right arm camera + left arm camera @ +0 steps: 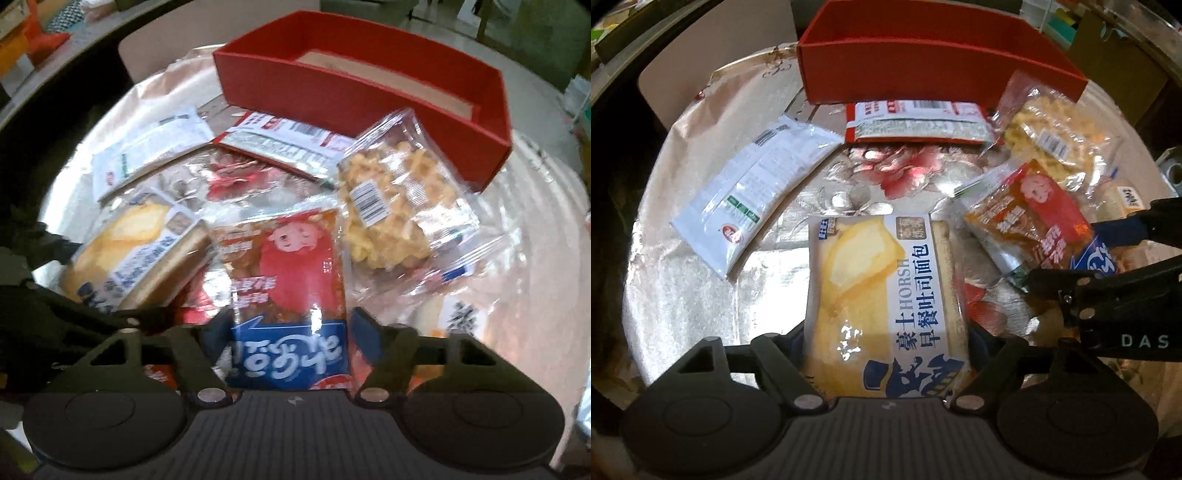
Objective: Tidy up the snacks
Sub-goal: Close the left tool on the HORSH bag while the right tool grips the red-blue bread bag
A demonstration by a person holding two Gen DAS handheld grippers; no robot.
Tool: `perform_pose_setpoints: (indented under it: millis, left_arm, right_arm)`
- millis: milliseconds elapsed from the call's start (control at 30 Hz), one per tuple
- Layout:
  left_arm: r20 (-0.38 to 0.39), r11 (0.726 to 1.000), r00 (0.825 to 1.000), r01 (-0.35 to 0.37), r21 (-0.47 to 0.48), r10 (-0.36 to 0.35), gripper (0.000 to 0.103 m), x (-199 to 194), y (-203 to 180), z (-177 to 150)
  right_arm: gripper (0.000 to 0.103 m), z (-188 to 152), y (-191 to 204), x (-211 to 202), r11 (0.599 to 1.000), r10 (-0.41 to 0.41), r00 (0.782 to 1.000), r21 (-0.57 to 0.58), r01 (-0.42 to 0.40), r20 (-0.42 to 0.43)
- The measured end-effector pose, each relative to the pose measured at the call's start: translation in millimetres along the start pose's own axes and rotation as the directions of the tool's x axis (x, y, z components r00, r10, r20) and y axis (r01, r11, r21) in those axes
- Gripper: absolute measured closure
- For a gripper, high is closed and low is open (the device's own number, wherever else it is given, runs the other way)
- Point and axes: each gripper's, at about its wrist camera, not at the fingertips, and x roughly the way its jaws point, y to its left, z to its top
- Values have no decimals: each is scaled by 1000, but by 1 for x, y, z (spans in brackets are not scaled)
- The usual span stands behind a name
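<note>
My left gripper [886, 343] is shut on a yellow bread pack [882, 291], which also shows in the right wrist view [136, 251]. My right gripper [288, 332] is shut on a red and blue snack pack [288, 295]; it also shows in the left wrist view [1034, 221], with the right gripper [1108, 254] at the right. A red box [923, 74] stands open at the far side [369, 96]. A white packet [757, 184], a red-edged packet [916, 122] and a clear bag of yellow snacks [1052, 140] lie before it.
The round table [683, 295] has a shiny floral cloth. A pale chair back [676, 74] stands beyond its far left edge. More wrapped items [458, 314] lie by my right gripper. Shelves and clutter surround the table.
</note>
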Motion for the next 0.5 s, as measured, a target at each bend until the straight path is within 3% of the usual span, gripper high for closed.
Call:
perform_pose_setpoints:
  millis: [267, 500]
  left_arm:
    - [76, 1000, 997, 6, 30, -9, 32, -26, -7, -1]
    - [187, 997, 982, -19, 73, 5, 32, -52, -19, 3]
  right_arm:
    - [37, -7, -7, -30, 999, 29, 997, 25, -31, 74]
    - [39, -5, -12, -55, 996, 70, 986, 41, -76, 150]
